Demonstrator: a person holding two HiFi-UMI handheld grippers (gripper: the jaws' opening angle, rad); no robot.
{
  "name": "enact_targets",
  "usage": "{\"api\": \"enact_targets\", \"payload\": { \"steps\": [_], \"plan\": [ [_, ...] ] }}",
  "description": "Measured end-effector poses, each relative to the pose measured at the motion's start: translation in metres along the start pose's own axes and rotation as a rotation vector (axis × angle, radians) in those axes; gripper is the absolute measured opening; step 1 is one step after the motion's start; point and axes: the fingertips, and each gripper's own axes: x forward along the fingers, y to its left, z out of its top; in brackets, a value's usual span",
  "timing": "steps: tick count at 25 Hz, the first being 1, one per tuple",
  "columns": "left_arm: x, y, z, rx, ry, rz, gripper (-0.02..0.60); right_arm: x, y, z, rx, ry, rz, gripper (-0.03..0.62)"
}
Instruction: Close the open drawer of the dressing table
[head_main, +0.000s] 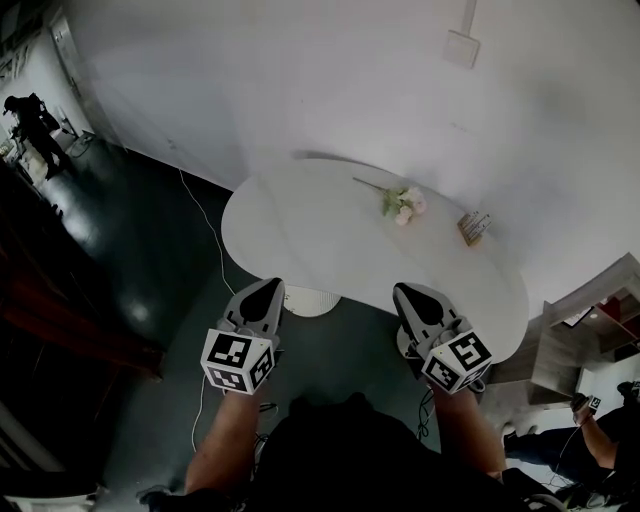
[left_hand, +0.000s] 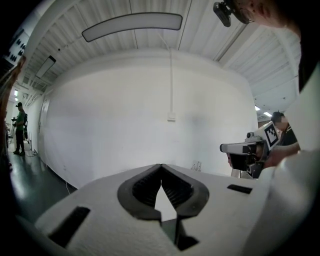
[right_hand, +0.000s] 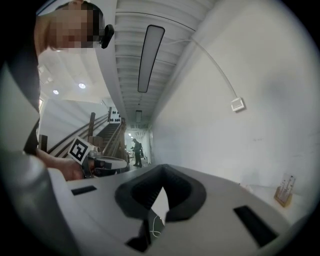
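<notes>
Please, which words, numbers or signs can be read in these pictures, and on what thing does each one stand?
No text can be read.
Left cube, right cube: only black-and-white square patterns, no letters.
Stand on the table: too small to tell any print.
Dark squares on the wall by the stairs: too blurred.

White wall (head_main: 300, 80), dark floor (head_main: 130, 250) (glossy)

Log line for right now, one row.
left tongs: shut, empty | right tongs: shut, empty | place: table near edge | drawer: not made out
</notes>
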Motion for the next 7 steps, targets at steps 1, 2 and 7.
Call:
{"api": "enact_targets", "payload": {
  "steps": [1, 2, 7],
  "plan": [
    [-0.0001, -0.0002, -0.0013, -0.003, 0.002, 0.000, 0.008, -0.0001, -0.0007, -0.0010, 0.001, 0.003, 0.000, 0.002],
    [-0.0005, -0.0002, -0.0026, -0.004, 0.005, 0.001, 0.008, -0.0004, -0.0013, -0.0022, 0.003, 0.005, -0.002, 0.002],
    [-0.0033, 0.0017, -0.0078, -0.006, 0.020, 0.005, 0.008, -0.0027, -0.0040, -0.0088, 0.018, 0.015, -0.011, 0.002]
  ]
}}
